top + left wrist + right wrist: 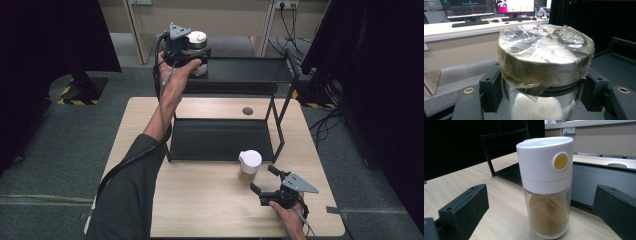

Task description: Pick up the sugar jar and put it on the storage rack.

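Observation:
My left gripper (192, 57) is raised at the left end of the black rack's top shelf (250, 70), shut on a glass jar (197, 40) with a metal lid. In the left gripper view the jar's taped, shiny lid (544, 53) fills the middle, white grains (536, 107) show through the glass, and both jaws press on the jar just under the lid. My right gripper (263, 179) rests low near the table's front right, open, with a spice shaker (249, 166) just beyond its fingertips. The shaker (545, 185) has a white cap, a yellow button and brown powder inside.
The black two-level rack has its lower tray (220, 140) on the wooden table (200, 200). A round dark hole (247, 111) sits in the tabletop behind the tray. Dark curtains stand at both sides, and cables (330, 120) lie on the floor at right.

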`<state>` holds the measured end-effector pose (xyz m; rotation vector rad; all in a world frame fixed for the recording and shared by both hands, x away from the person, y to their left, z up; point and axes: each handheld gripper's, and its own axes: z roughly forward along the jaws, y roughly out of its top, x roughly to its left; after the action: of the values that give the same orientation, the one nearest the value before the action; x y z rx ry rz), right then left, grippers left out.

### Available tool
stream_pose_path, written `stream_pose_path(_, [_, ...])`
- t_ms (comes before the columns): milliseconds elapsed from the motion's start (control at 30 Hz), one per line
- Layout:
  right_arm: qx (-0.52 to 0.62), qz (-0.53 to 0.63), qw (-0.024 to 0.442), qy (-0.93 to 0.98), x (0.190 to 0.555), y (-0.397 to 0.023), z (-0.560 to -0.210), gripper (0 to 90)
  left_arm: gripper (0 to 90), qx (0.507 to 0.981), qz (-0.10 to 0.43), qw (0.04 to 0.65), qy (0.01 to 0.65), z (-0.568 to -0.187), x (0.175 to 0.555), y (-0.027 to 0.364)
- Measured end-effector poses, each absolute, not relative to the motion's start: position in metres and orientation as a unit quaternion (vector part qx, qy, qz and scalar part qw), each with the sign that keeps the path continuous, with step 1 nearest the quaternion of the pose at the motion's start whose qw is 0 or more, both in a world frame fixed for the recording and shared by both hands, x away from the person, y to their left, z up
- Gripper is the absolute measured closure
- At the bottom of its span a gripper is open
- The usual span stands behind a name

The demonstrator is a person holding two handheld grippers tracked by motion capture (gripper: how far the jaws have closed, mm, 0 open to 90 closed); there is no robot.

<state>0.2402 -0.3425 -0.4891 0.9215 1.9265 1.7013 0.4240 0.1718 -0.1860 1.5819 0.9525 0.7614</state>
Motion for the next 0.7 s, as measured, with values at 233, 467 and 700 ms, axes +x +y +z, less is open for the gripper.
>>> stream_pose_path(233, [0.33, 0.61, 0.203, 0.692, 0.2404, -0.3418, -0.4893, 0.6, 31.0, 0.66, 0.327, 0.546, 0.4, -0.1917, 0.4232, 0.1713])
stream_pose_path(467, [0.33, 0.609, 0.203, 0.691, 0.2403, -0.3416, -0.4894, 0.6, 17.0, 0.642, 0.332, 0.558, 0.407, -0.1958, 0.421, 0.171])
stream_pose_path(700, [0.33, 0.61, 0.203, 0.691, 0.2398, -0.3413, -0.4892, 0.6, 1.7, 0.634, 0.325, 0.56, 0.423, -0.1945, 0.4166, 0.1692])
